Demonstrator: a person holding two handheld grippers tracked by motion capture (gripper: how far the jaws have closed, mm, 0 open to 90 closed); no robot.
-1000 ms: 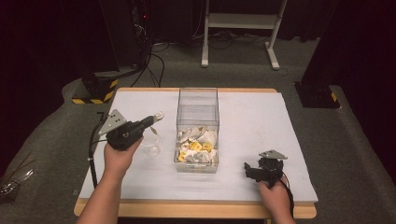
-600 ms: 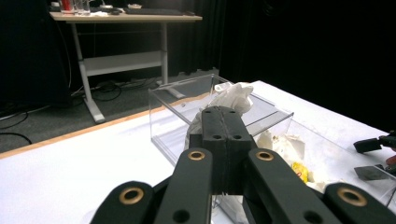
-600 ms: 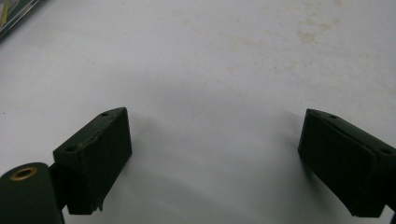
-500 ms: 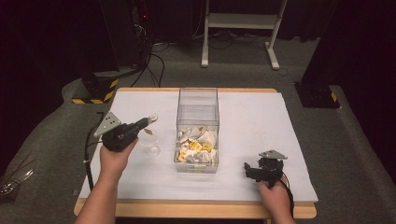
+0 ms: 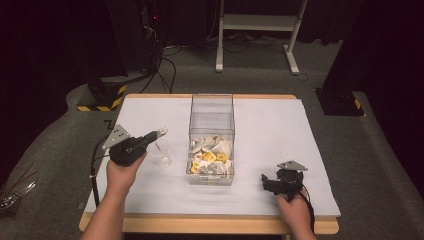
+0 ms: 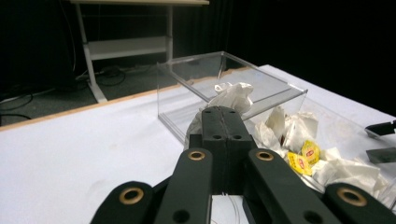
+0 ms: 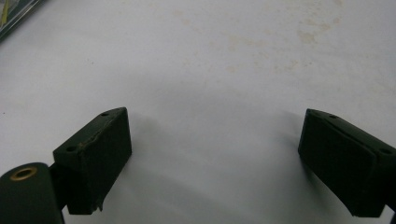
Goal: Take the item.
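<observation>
Far left of the white table (image 5: 300, 130): left gripper (image 5: 161, 132) raised in the left hand (image 5: 121, 172), jaws pressed together on a crumpled white tea bag (image 6: 232, 95) — seen in the left gripper view as a pale wad at the jaw tips, in the high view as a small light scrap. Directly beneath those tips, a small clear cup (image 5: 160, 152) standing upright on the table, just left of the box.

At centre, a clear plastic box (image 5: 211, 107), open-topped, holding a heap of white tea bags (image 5: 210, 169) with yellow tags (image 6: 301, 158) piled toward its near end; far end bare.

Near the right front edge, right gripper (image 5: 265, 181) low over the table in the right hand (image 5: 292, 210), jaws spread wide and holding nothing — only bare, faintly stained white surface between them in the right gripper view.
</observation>
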